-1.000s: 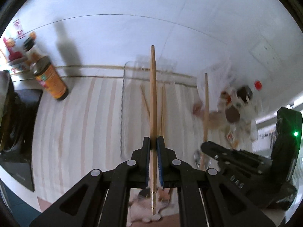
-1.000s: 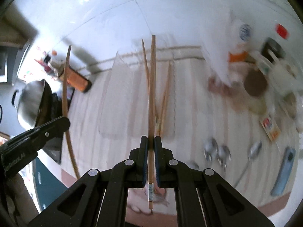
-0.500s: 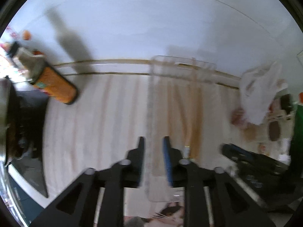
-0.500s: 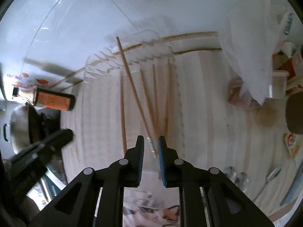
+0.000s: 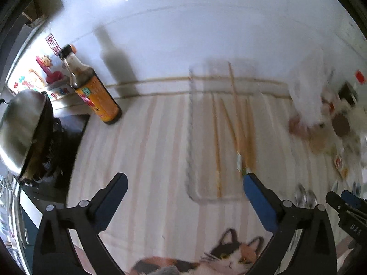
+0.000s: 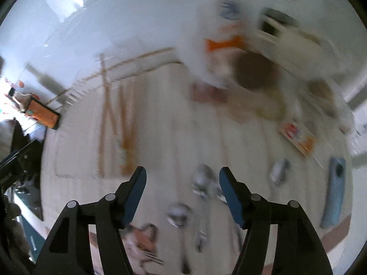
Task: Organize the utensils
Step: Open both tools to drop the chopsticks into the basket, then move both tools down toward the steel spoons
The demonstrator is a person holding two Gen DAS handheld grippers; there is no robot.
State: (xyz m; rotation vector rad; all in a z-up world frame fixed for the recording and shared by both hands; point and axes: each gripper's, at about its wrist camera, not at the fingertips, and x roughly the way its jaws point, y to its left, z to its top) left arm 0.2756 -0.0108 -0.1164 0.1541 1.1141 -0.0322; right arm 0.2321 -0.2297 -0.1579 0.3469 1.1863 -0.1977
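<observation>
Chopsticks (image 5: 231, 123) in clear tray (image 5: 190, 137) on striped tablecloth (image 5: 149, 149); white wall (image 5: 206, 34) behind.

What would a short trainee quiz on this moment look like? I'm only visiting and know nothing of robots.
1. True or false: the left gripper is holding a chopstick.
2. Where do the chopsticks lie?
A. in the clear tray
B. beside the sauce bottle
C. in the wok
3. Which utensils lie on the tablecloth in front of the right gripper?

Key:
1. False; its jaws are wide open and empty.
2. A
3. Metal spoons, blurred.
</observation>
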